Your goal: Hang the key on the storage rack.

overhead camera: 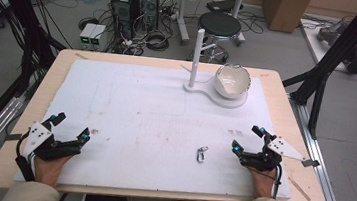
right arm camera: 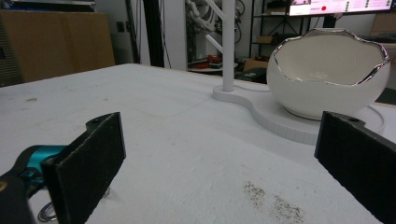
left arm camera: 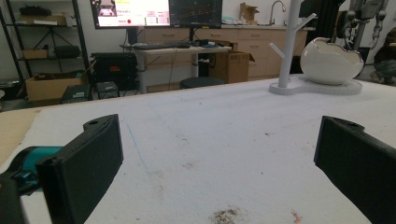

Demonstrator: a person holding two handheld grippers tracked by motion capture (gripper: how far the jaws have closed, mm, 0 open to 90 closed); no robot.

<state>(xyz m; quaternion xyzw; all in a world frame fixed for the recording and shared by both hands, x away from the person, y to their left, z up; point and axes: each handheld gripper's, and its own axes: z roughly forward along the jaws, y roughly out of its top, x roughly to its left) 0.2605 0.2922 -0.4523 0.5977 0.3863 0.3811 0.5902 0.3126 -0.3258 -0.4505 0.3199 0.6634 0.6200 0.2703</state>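
i see my left gripper (overhead camera: pixel 70 126) low at the near left of the tabletop (overhead camera: pixel 36 90), jaws spread wide with nothing between them. my right gripper (overhead camera: pixel 248 138) sits at the near right, jaws likewise wide apart and empty. a small metal clip (overhead camera: pixel 201 154) lies on the white mat (overhead camera: pixel 140 106) just left of the right gripper, apart from it. at the far side a white egg-shaped bowl (overhead camera: pixel 232 81) rests on a white stand (overhead camera: pixel 197 57) with an upright post.

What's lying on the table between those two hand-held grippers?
In the high view, a small metal carabiner clip lies between the left gripper and the right gripper, closer to the right one; otherwise bare white mat.
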